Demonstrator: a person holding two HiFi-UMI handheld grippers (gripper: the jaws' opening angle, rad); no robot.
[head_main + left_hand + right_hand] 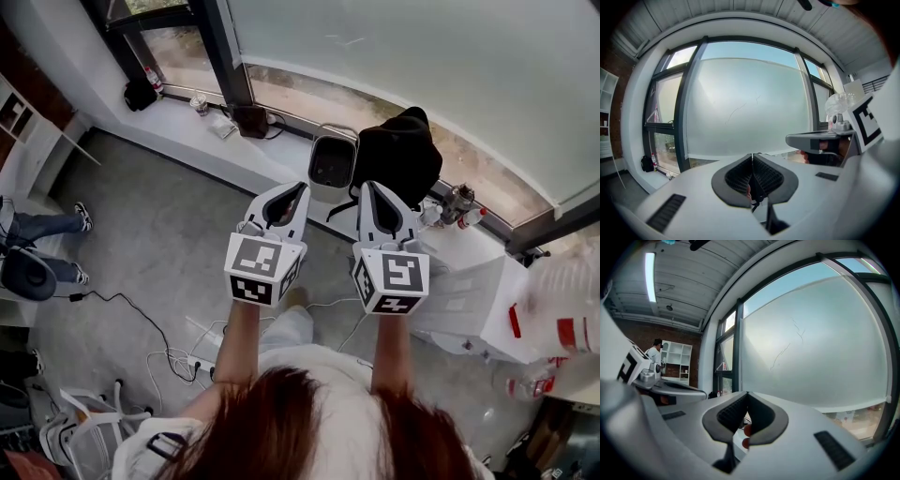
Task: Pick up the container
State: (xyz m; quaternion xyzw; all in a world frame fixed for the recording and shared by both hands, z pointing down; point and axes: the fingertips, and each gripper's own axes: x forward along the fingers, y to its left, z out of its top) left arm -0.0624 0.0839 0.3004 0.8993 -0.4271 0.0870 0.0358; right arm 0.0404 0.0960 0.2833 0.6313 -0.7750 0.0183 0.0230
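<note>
A white open-topped container (333,167) with a dark inside stands by the window sill, just beyond both grippers. My left gripper (292,191) is held level in front of me, its tip close to the container's near left corner. The jaws are shut and hold nothing, which the left gripper view (752,158) shows too. Beside it, my right gripper (368,191) points the same way, toward the window, shut and empty; the right gripper view (747,395) shows its pads together. Neither gripper view shows the container.
A black bag (398,155) lies right of the container. Small bottles (461,208) and a white stand (478,300) are at the right. Cables (155,336) trail over the grey floor. A seated person's legs (42,230) show at the far left, a chair (84,436) below.
</note>
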